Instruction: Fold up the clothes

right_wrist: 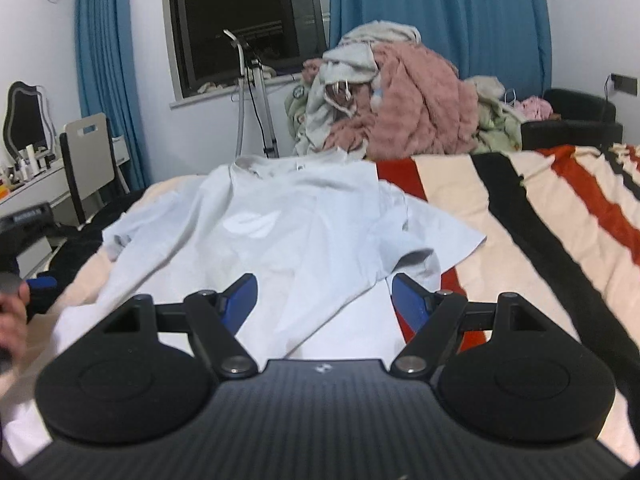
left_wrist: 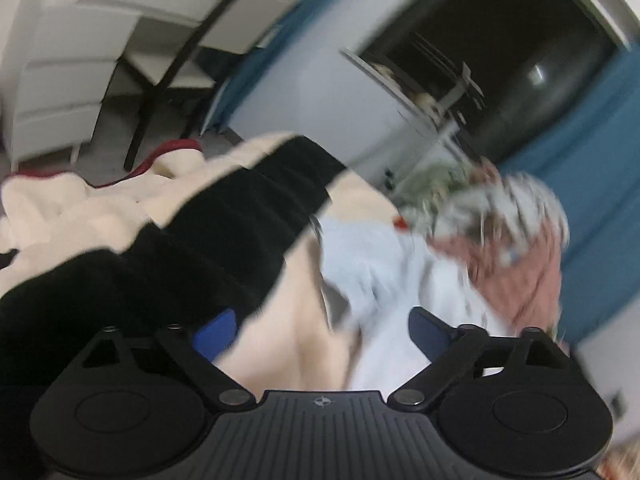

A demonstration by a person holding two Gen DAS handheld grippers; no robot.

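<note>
T-shirt [right_wrist: 280, 220] ahead of right gripper [right_wrist: 324, 304]

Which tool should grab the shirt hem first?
Right, probably. The right tool is open, steady and directly over the shirt near its hem. The left tool is open too, but its view is motion-blurred and tilted, off toward the shirt's side.

Each gripper has a black ribbed body with two round black discs, silver screws at the linkage arms and blue fingers [right_wrist: 242, 300]. A small white emblem [right_wrist: 320, 368] marks the body's middle.
</note>
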